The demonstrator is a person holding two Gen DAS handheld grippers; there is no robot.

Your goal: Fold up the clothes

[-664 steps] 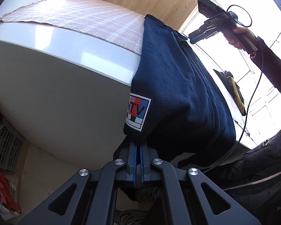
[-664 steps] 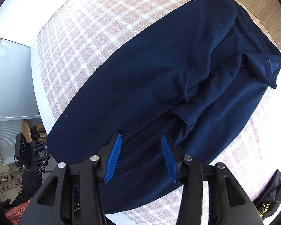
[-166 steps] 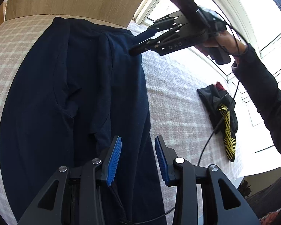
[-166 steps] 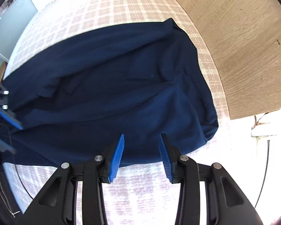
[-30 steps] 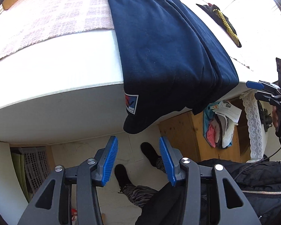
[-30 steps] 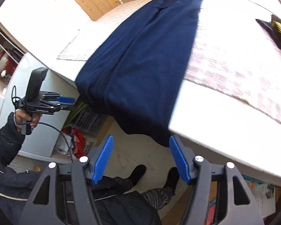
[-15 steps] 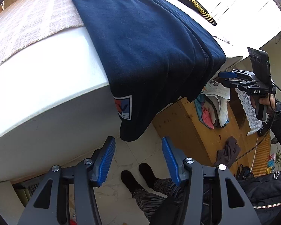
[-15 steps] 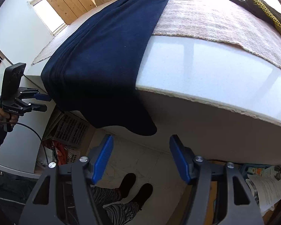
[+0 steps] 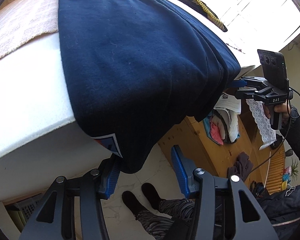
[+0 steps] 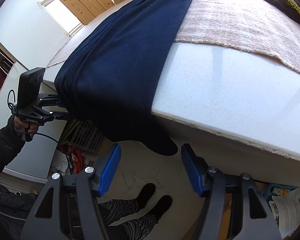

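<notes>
— Jaws?
— Left gripper [image 9: 146, 170] is closing around the navy T-shirt's [image 9: 134, 60] hanging corner, not yet pinching; right gripper [image 10: 150, 170] gapes empty below the other corner.
— Shirt?
— Draped over the white table's [image 10: 230, 92] near edge.

Both hand-held grippers: black linkage frames, silver screws, ribbed blue finger pads. Left hand-held gripper [image 9: 146, 172] is lettered "CenRobot.AI"; right hand-held gripper [image 10: 150, 170] reads "DAS". Each carries a black camera block and trailing black cable. Person wears black quilted jacket [image 9: 286, 206] with zip, striped leggings [image 10: 118, 210], black socks [image 9: 148, 193].
</notes>
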